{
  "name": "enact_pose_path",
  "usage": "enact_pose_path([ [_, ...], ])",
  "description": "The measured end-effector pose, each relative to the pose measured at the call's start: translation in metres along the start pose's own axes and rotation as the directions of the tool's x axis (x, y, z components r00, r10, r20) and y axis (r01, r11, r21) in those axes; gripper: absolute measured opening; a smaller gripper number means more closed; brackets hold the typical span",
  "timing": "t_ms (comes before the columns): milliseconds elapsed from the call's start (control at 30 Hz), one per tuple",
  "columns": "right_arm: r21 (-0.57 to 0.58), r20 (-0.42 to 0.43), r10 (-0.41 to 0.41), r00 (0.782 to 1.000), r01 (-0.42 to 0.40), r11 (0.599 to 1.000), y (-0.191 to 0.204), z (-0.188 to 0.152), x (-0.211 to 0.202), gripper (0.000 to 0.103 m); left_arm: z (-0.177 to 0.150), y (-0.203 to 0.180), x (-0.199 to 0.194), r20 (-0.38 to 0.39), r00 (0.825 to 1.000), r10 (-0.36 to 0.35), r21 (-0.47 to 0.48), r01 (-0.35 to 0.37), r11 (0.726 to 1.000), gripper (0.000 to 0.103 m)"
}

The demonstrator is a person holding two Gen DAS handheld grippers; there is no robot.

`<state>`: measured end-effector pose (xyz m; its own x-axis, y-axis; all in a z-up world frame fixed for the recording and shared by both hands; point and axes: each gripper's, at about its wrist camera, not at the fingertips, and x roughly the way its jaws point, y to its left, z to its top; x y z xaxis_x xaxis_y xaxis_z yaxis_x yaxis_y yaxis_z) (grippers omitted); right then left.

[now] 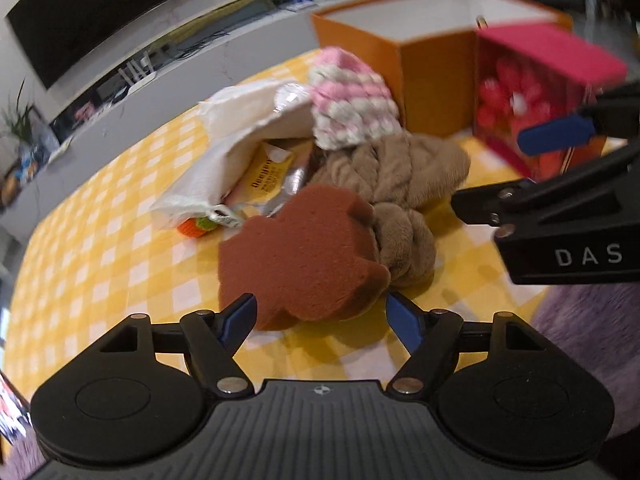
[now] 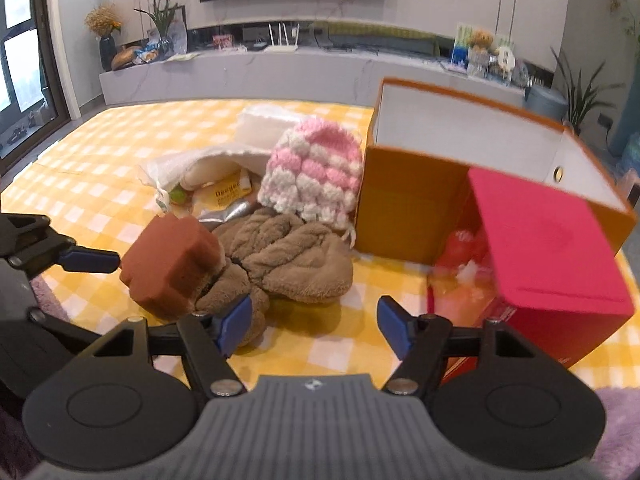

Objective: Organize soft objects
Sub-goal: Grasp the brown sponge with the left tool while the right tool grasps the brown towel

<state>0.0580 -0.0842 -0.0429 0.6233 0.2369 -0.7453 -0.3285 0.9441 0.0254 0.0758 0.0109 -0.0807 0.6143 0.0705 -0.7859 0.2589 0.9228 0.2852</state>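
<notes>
Orange box (image 2: pixel 404 204) stands open-topped at the back right of the yellow checked worktop (image 1: pixel 100 240), the likely bin. Tan plush (image 2: pixel 296 264) lies mid-pile. Brown sponge (image 1: pixel 304 256) rests against it, just ahead of the left hand-held gripper (image 1: pixel 320 316), jaws apart. Right hand-held gripper (image 2: pixel 314 326) also apart, empty. Advise: straddle sponge squarely, close gently, avoid snagging plush.
</notes>
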Motion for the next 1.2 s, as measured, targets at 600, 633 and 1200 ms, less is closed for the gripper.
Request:
enact_pose_path([
  [600, 0.107, -0.016, 0.089, 0.996, -0.087, 0.99, -0.003, 0.011, 0.013, 0.082, 0.0, 0.052, -0.037, 0.123, 0.992, 0.002, -0.248, 0.029, 0.968, 0.045],
  [633, 0.103, -0.019, 0.093, 0.995, -0.091, 0.991, -0.001, 0.011, 0.014, 0.082, 0.001, 0.059, -0.038, 0.128, 0.992, -0.003, -0.276, 0.039, 0.96, 0.045],
  [1200, 0.102, -0.084, 0.097, 0.992, -0.089, 0.991, 0.035, 0.01, 0.06, 0.081, -0.017, 0.087, -0.015, 0.042, 0.999, -0.026, -0.402, 0.041, 0.915, 0.051],
])
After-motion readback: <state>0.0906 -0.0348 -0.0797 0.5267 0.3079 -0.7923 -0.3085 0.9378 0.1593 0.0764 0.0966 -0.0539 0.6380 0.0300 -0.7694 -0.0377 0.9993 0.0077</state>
